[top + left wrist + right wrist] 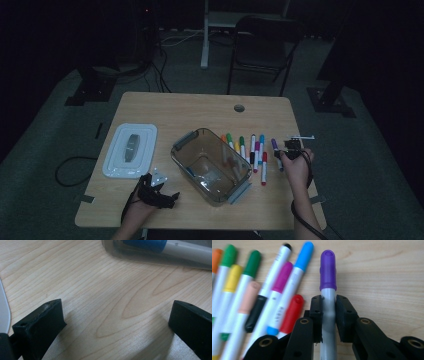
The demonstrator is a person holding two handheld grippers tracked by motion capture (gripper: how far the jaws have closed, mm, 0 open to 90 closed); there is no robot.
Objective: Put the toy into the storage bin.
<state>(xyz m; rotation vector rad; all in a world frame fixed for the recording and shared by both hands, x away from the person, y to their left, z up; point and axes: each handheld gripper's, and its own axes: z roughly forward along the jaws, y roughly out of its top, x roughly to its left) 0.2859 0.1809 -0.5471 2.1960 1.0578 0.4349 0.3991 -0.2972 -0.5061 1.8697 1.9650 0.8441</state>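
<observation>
1. Clearly, the right gripper [328,312] has its two black jaws pressed against the grey barrel of the purple-capped marker [328,275], just below the cap, so it is clamped on that pen.
2. Seen from the high view, the right gripper [289,150] sits near the right edge of the wooden table [200,107], with the person's right hand [297,167] behind it.
3. That purple-capped marker [275,150] lies on the table at the right end of the row of markers [247,150], a little apart from the others.
4. Its cap points away from the person, and the barrel runs back between the jaws toward the hand.
5. Just beside it in the right gripper view lie a red-capped marker [293,312], a blue-capped marker [303,255] and a magenta-capped marker [282,276], with green, yellow and orange caps farther over.
6. The left gripper [160,192] rests low over the table near the front left, close to the clear plastic bin [210,165].
7. Its jaws stand wide apart in the left gripper view, with bare wood between them and nothing held.
8. A blue marker [175,247] lies inside the bin, seen through its wall.
9. The white lid [131,150] lies flat on the table to the left of the bin.
</observation>
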